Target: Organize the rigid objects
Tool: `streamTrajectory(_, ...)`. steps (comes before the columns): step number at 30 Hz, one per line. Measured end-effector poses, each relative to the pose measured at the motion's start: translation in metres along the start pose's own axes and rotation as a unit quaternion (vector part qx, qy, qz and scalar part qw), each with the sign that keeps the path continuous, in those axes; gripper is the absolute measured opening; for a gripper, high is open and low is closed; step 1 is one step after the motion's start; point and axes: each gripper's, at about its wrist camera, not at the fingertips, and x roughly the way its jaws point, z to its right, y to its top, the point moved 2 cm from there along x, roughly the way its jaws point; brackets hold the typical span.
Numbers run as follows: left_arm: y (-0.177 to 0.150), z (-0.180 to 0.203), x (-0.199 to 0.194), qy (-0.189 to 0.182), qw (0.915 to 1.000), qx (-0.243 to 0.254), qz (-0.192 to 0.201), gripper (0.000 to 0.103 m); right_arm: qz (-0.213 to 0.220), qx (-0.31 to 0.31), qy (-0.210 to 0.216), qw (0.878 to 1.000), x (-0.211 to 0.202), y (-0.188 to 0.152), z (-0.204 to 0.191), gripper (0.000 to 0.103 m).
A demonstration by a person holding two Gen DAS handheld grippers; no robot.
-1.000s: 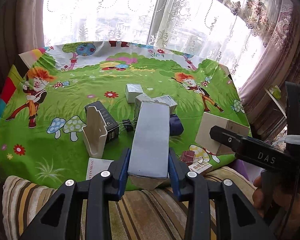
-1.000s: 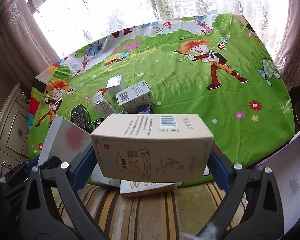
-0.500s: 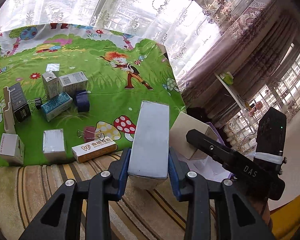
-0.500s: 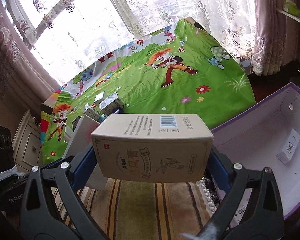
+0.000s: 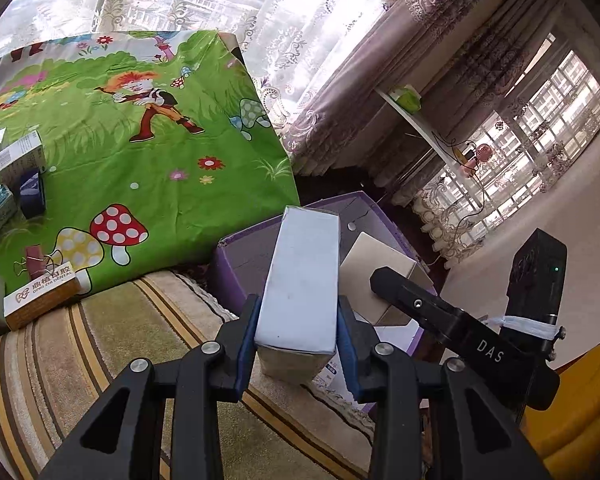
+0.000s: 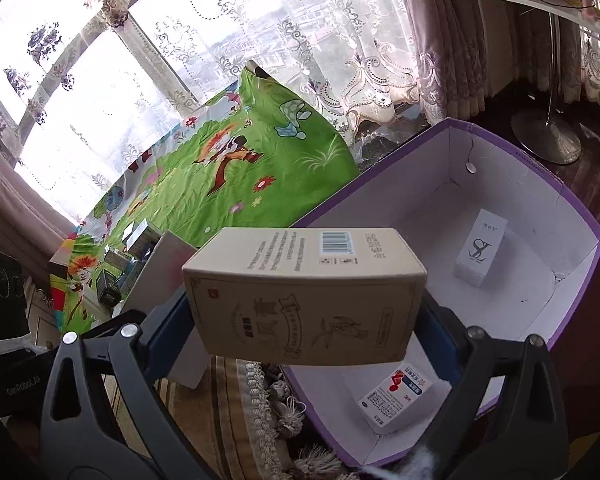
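Beside the purple bin point(image 6: 572, 208), a green cartoon cloth point(image 5: 140, 168) covers the bench under lace curtains. Above the bin, the left tool point(image 5: 298, 340) pinches a grey box point(image 5: 304, 276), the right tool point(image 6: 304, 328) a beige carton point(image 6: 300, 292). Only the right view shows two small boxes point(image 6: 480, 252) inside.

Two held cartons point(image 5: 300, 280) point(image 6: 304, 296); two small boxes in purple box point(image 6: 480, 252) point(image 6: 396, 396) point(image 6: 580, 216).

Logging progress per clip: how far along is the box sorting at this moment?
Done: two small cartons lie in the purple bin, the SL box and the red-logo box. In hand: the left gripper clamps the grey box, the right gripper the beige box, both by the bin. Left: several boxes, including the dental carton, on the green cloth.
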Motion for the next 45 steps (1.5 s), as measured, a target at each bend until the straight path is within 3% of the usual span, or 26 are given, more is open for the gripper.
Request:
streamTrajectory(5,-0.003,0.019,0.026,0.007,0.9990,0.039,-0.021,0.037,-0.002,0.022,-0.017,1.000,0.001,-0.005,0.023,0.100)
streamTrajectory(10,-0.008,0.019,0.038,0.005,0.9981,0.045,-0.042,0.039,-0.015,0.037,-0.022,0.999,0.002,-0.013,0.040,0.100)
streamTrajectory(13,-0.010,0.019,0.040,0.013,0.9976,0.047,-0.049,0.054,-0.021,0.039,-0.026,0.999,0.002,-0.017,0.043,0.100)
streamTrajectory(15,-0.011,0.020,0.037,0.023,0.9974,0.053,-0.043,0.065,-0.023,0.036,-0.033,0.999,0.003,-0.018,0.043,0.100)
streamTrajectory(17,-0.011,0.023,0.031,0.026,0.9972,0.062,-0.032,0.066,-0.025,0.029,-0.042,0.998,0.004,-0.020,0.041,0.100)
streamTrajectory(19,-0.011,0.028,0.026,0.059,0.9950,0.076,-0.027,0.071,-0.026,0.021,-0.046,0.998,0.003,-0.021,0.039,0.100)
streamTrajectory(21,-0.013,0.032,0.021,0.098,0.9904,0.095,-0.023,0.072,-0.027,0.017,-0.046,0.998,0.003,-0.021,0.037,0.100)
streamTrajectory(25,-0.015,0.037,0.004,0.136,0.9838,0.116,0.014,0.072,-0.016,0.000,-0.069,0.997,-0.004,-0.019,0.032,0.100)
streamTrajectory(29,-0.011,0.036,-0.018,0.132,0.9807,0.134,0.053,0.072,-0.005,-0.018,-0.083,0.996,-0.013,-0.013,0.025,0.100)
streamTrajectory(33,0.000,0.022,-0.045,0.135,0.9773,0.139,0.086,0.072,0.007,-0.038,-0.089,0.995,-0.020,-0.009,0.015,0.100)
streamTrajectory(36,0.008,0.003,-0.061,0.172,0.9714,0.139,0.086,0.072,0.012,-0.053,-0.087,0.995,-0.024,-0.007,0.005,0.100)
streamTrajectory(39,0.011,-0.025,-0.083,0.211,0.9612,0.131,0.121,0.072,0.015,-0.066,-0.079,0.995,-0.026,-0.003,-0.006,0.100)
streamTrajectory(43,0.014,-0.066,-0.108,0.251,0.9528,0.103,0.135,0.072,0.016,-0.085,-0.066,0.994,-0.027,0.005,-0.025,0.100)
streamTrajectory(45,0.015,-0.090,-0.120,0.257,0.9540,0.075,0.135,0.072,0.017,-0.102,-0.056,0.993,-0.028,0.008,-0.039,0.100)
